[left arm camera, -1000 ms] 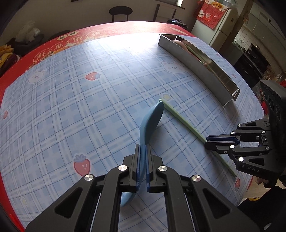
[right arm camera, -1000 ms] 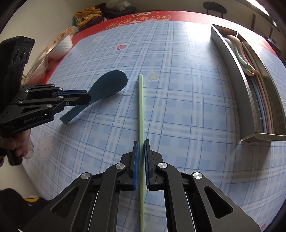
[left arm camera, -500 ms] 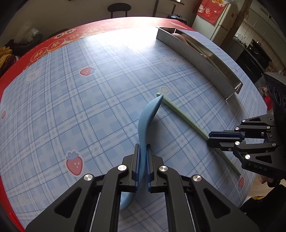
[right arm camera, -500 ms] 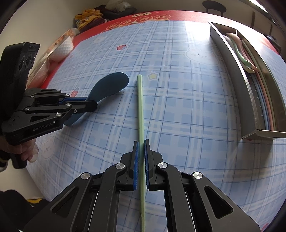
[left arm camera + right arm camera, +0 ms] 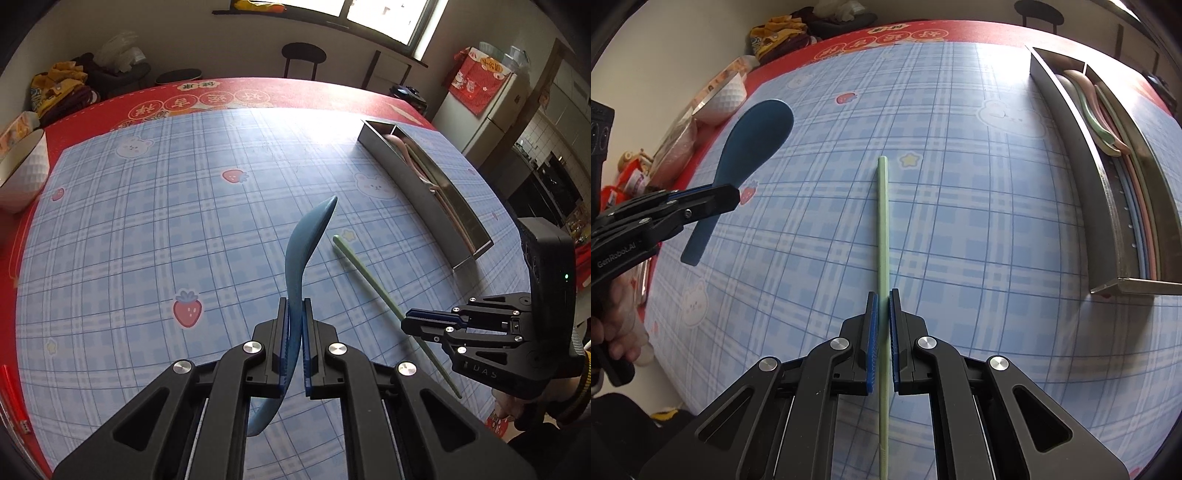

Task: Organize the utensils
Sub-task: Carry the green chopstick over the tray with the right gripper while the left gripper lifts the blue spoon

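Left tool (image 5: 294, 321) clamping blue spoon (image 5: 306, 240), right tool (image 5: 881, 317) green chopstick (image 5: 882, 221); open tablecloth (image 5: 147, 240) around

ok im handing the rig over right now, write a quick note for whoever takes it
Left tool: shut on the blue spoon, which is off the tablecloth.
Right tool: shut on the green chopstick, which looks flat on the tablecloth.
Metal tray, at the table's right side: already holds spoons and chopsticks in separate compartments.
Done: both pieces gripped.
Left: put the spoon in with the spoons, lift the chopstick and lay it with the chopsticks, release.
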The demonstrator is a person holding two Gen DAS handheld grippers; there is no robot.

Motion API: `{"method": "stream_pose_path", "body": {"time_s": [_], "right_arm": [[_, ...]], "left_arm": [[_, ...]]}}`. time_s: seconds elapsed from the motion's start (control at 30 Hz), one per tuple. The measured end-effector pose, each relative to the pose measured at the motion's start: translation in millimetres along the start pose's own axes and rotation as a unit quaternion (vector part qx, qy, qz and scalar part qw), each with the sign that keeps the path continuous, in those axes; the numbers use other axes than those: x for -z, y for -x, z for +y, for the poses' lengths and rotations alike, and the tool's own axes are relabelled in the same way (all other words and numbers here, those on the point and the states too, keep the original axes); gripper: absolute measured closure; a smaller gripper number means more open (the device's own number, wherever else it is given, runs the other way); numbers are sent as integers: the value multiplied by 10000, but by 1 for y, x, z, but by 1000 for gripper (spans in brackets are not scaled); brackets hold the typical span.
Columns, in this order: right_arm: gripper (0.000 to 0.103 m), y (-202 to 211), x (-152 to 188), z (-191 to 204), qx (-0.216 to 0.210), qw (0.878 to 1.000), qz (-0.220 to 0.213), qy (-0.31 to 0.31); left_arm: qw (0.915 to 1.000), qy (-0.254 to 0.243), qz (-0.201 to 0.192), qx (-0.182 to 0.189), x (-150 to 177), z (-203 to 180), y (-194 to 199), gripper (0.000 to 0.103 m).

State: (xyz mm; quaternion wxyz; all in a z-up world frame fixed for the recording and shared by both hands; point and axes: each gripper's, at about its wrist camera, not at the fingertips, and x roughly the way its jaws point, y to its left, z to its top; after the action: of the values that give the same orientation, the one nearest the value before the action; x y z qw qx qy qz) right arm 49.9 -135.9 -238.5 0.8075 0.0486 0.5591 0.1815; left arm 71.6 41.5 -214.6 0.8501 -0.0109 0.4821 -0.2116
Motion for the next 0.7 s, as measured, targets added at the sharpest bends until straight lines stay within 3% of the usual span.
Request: {"method": "stream_pose_path", "body": {"time_s": [0.33,0.7], "right_arm": [[97,31,-18,-13,-52,9989,-437,172],[97,70,-47,-71,103,9940,-1061,-251]], "left_arm": [[9989,327,-328,-114,-6,-13,17,97],[9969,547,-460,-341,-13,-30,19,97]]}}
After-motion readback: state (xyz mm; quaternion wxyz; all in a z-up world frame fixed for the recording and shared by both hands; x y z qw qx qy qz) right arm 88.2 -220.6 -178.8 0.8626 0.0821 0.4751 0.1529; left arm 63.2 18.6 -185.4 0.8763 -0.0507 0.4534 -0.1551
